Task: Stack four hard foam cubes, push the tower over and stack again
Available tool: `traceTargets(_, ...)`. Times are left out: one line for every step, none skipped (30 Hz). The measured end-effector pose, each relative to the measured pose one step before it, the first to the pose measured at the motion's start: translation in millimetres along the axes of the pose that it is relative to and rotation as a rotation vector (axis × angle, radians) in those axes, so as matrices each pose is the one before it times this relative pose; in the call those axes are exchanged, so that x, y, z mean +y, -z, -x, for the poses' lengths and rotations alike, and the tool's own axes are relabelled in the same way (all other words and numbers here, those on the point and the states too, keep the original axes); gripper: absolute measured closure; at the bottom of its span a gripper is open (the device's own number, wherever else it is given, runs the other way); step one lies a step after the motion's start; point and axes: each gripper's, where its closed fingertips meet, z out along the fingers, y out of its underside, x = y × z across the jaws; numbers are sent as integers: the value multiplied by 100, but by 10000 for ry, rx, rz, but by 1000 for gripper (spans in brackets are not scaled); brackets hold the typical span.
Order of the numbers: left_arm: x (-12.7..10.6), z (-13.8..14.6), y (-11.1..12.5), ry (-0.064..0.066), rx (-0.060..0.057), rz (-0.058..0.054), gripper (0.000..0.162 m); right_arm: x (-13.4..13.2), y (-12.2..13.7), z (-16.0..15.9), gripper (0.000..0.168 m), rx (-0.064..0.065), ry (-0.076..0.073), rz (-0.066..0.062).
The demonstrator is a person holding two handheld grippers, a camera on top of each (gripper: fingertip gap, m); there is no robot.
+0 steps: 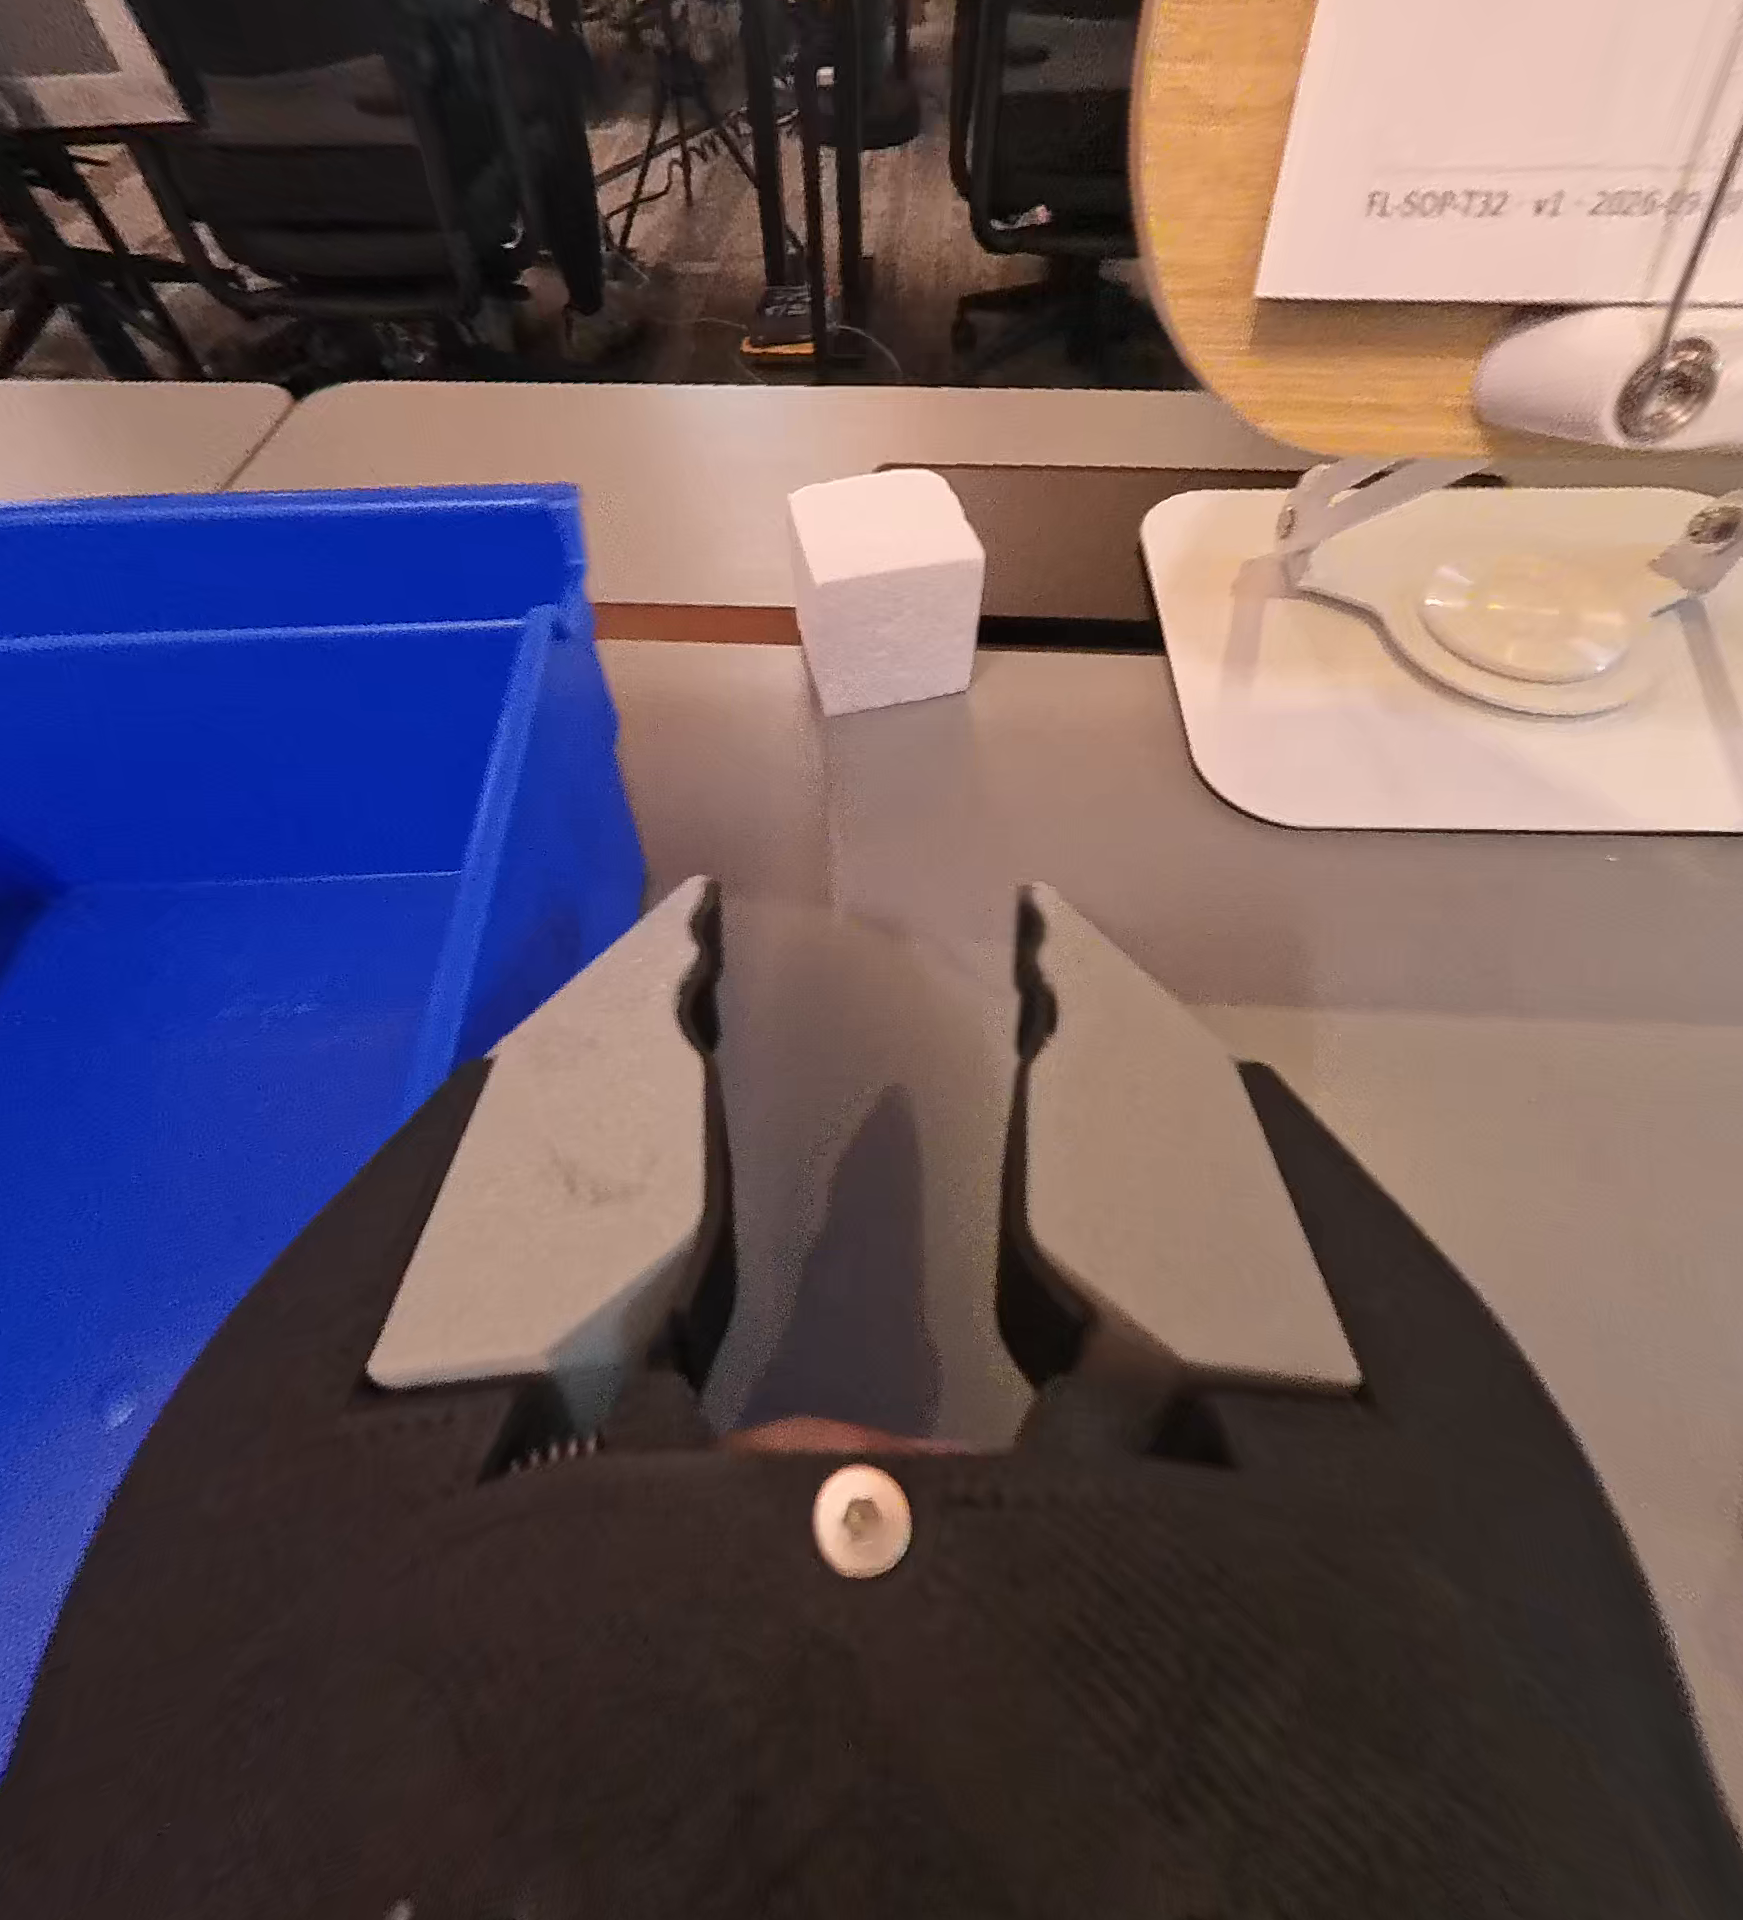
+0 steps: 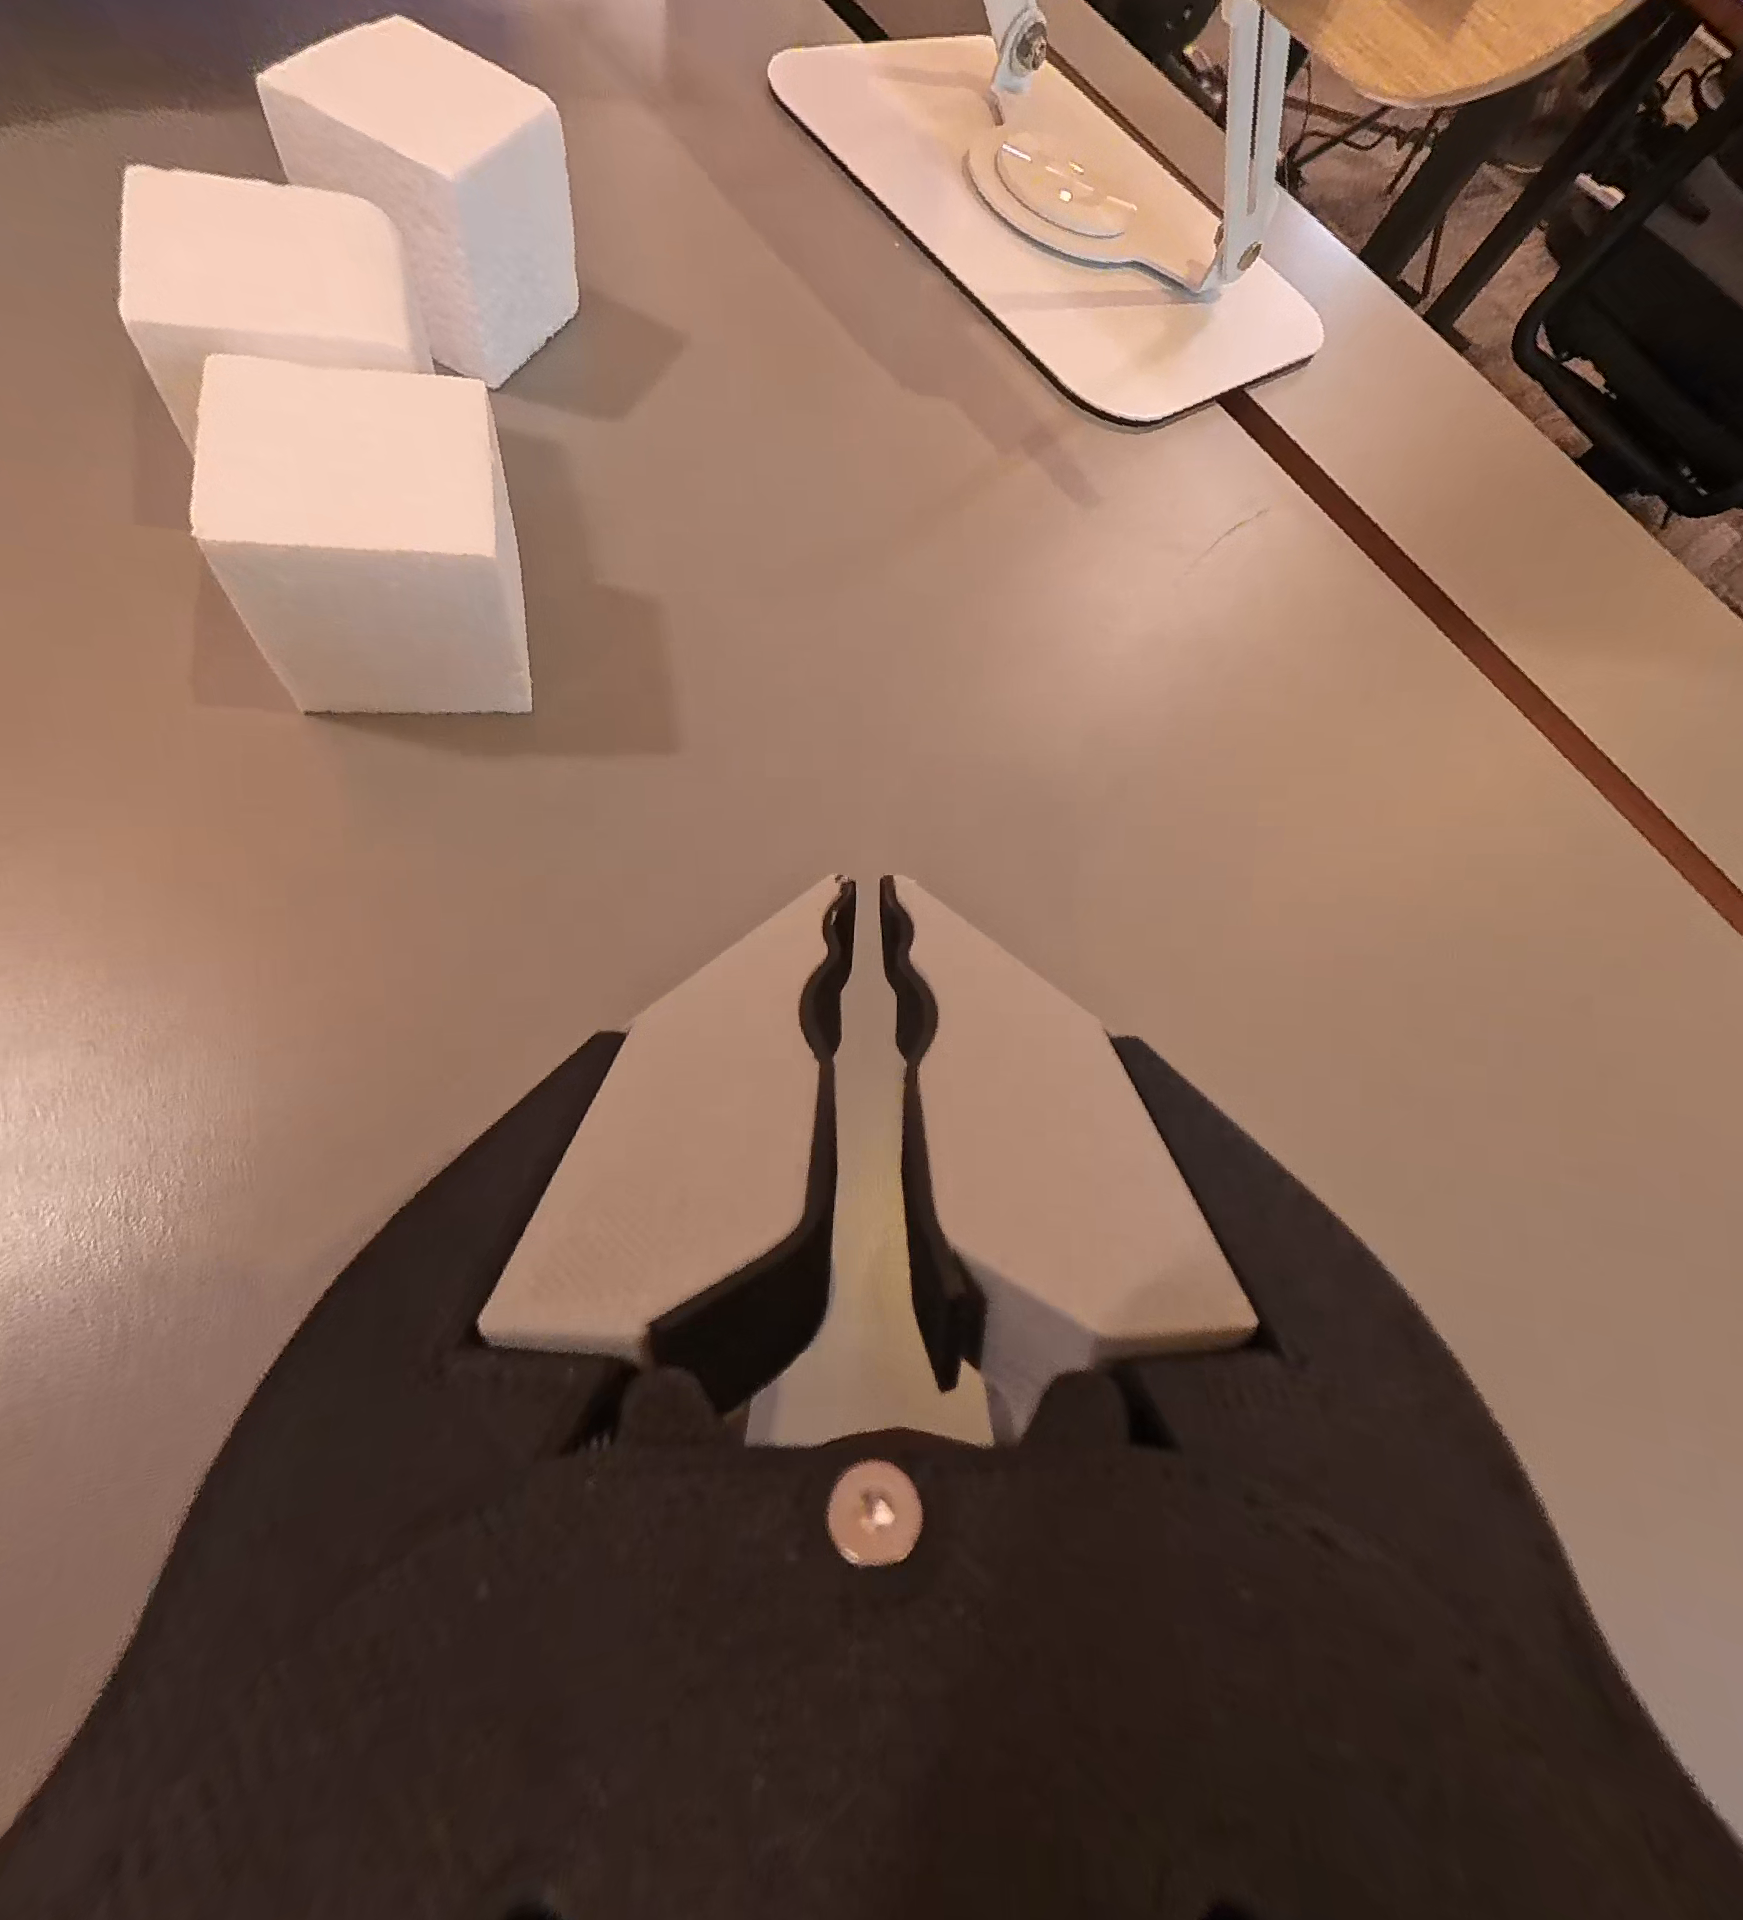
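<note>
Foam cube (image 1: pixel 886 592) in the left wrist view stands alone at the table's (image 1: pixel 1366 1091) far edge, beside a blue bin (image 1: pixel 223 831); the left gripper (image 1: pixel 867 914) is spread wide, empty. In the right wrist view, three cubes (image 2: pixel 358 540) cluster together; the right gripper (image 2: pixel 867 883) is nearly closed, empty. They look light, stiff, crumbly: pinch opposite flat faces.
</note>
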Motion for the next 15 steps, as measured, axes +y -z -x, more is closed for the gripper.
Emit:
traceTargets(-123, -158, -287, 55, 229, -48, 94, 109, 108, 19, 166, -47, 34, 4)
traceTargets(-69, -406, -379, 28, 217, -34, 82, 85, 81, 43, 166, -59, 35, -1)
traceTargets(4, -462, -516, -31, 116, 8, 75, 115, 73, 49, 166, -59, 40, 14)
traceTargets(83, -371, -644, -54, 1, 57, 75, 100, 55, 31, 166, -38, 47, 16)
traceTargets(-18, -116, -687, -41, -176, 10, 72, 84, 67, -3, 166, -15, 43, 16)
traceTargets(-209, 190, -713, -51, -367, -96, 71, 43, 87, -21, 166, -6, 31, 5)
traceTargets(-283, 335, -676, -58, -444, -118, 71, -12, 114, -19, 166, -3, 18, -22)
traceTargets(-274, 190, -614, 0, -331, -53, 71, -94, 148, -42, 166, 10, 5, -46)
traceTargets(-360, -148, -563, 71, -88, -49, 71, -130, 179, -48, 166, 11, 5, -68)
traceTargets(-485, -373, -532, 150, 82, -122, 70, -146, 182, -41, 166, 12, 7, -69)
traceTargets(-491, -442, -539, 183, 152, -135, 70, -153, 193, -64, 166, 27, 19, -68)
traceTargets(-364, -350, -595, 161, 105, -78, 70, -134, 180, -90, 166, 38, 27, -64)
traceTargets(-208, -161, -658, 125, 2, -2, 70, -127, 162, -79, 166, 34, 24, -55)
traceTargets(-93, -62, -661, 53, -69, 82, 70, -100, 138, -71, 166, 21, 16, -41)
traceTargets(-99, -14, -622, -45, -93, 99, 70, -85, 122, -60, 166, 16, 5, -40)
